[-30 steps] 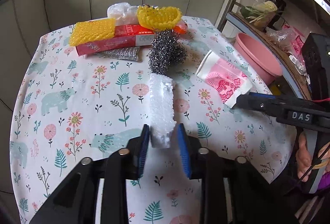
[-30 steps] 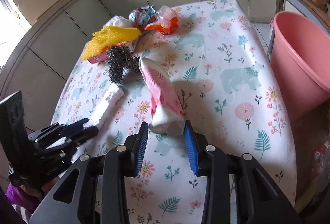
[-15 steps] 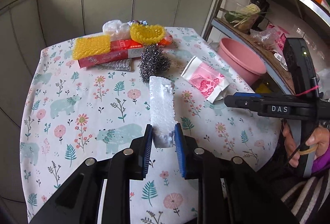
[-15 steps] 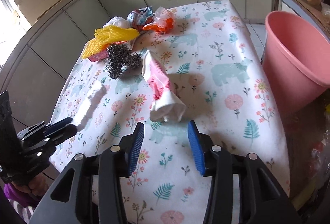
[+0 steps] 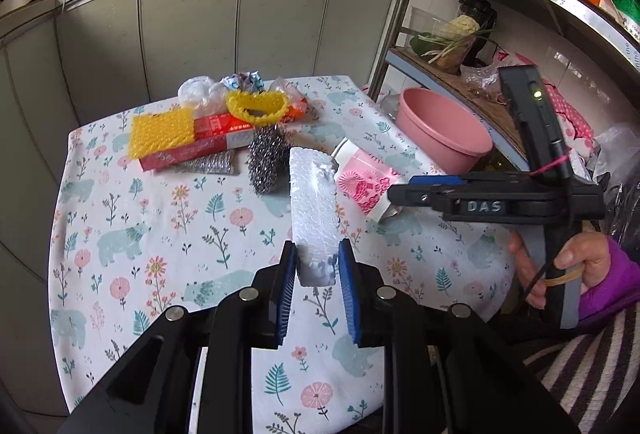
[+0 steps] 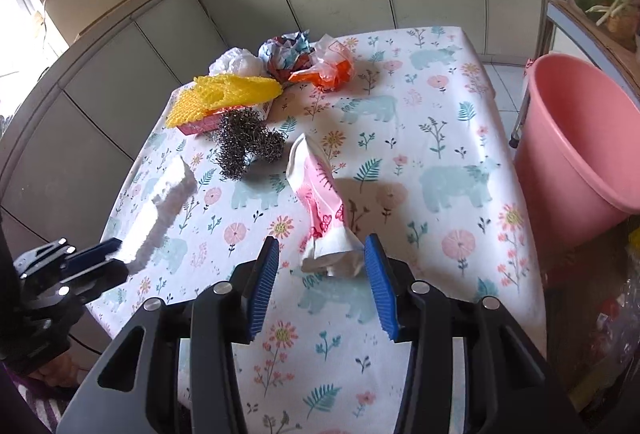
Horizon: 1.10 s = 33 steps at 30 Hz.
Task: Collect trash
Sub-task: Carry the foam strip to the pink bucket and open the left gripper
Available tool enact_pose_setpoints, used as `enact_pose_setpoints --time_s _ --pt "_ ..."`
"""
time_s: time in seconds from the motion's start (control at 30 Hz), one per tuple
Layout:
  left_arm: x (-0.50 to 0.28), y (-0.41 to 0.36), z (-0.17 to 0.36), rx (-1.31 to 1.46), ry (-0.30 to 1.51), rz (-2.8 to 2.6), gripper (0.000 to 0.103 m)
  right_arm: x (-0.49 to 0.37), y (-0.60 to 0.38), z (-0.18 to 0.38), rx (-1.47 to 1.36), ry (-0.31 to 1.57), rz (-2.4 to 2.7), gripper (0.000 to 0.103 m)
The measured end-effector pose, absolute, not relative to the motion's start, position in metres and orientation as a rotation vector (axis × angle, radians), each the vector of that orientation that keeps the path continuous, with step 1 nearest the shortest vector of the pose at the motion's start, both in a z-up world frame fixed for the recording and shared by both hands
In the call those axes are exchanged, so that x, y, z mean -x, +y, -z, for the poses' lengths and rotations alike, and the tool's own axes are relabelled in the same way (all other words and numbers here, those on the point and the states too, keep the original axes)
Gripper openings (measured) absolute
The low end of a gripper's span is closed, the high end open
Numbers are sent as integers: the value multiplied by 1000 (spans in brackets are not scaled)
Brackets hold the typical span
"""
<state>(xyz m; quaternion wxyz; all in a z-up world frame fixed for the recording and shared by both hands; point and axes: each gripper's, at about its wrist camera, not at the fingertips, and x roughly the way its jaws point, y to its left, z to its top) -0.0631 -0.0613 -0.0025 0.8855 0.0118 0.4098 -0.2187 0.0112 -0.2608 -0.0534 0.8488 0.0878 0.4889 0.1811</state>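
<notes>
1. Left tool (image 5: pixel 317 268): blue pads clamped on the near end of a white foam strip (image 5: pixel 314 206), which is lifted above the counter (image 5: pixel 160 234).
2. Right tool (image 6: pixel 320 270): jaws spread wide, with the near end of a crumpled pink-and-white wrapper (image 6: pixel 320 202) lying on the counter between them.
3. Steel wool (image 6: pixel 246 144): just beyond the wrapper.
4. Yellow foam netting (image 6: pixel 232 92), red box (image 5: pixel 200 144) and crumpled bags (image 6: pixel 320 64): at the far edge.
5. Pink basin (image 6: pixel 580 142): beside the counter, to the right.
</notes>
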Motion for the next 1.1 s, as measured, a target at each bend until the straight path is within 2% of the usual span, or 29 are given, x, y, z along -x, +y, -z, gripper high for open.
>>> enact_pose_setpoints --time_s 0.3,0.33,0.43,1.1 --pt "42 -69 4 -41 880 472 21 -22 -259 66 -209 1059 -410 45" --pt "40 -70 4 -42 882 474 21 -22 -258 66 -209 1059 -422 37" --pt "36 -74 3 -47 884 477 21 -22 -259 64 -207 1044 -444 37" --pt "-27 -169 -37 -57 741 594 21 -19 -376 1 -326 776 -272 36"
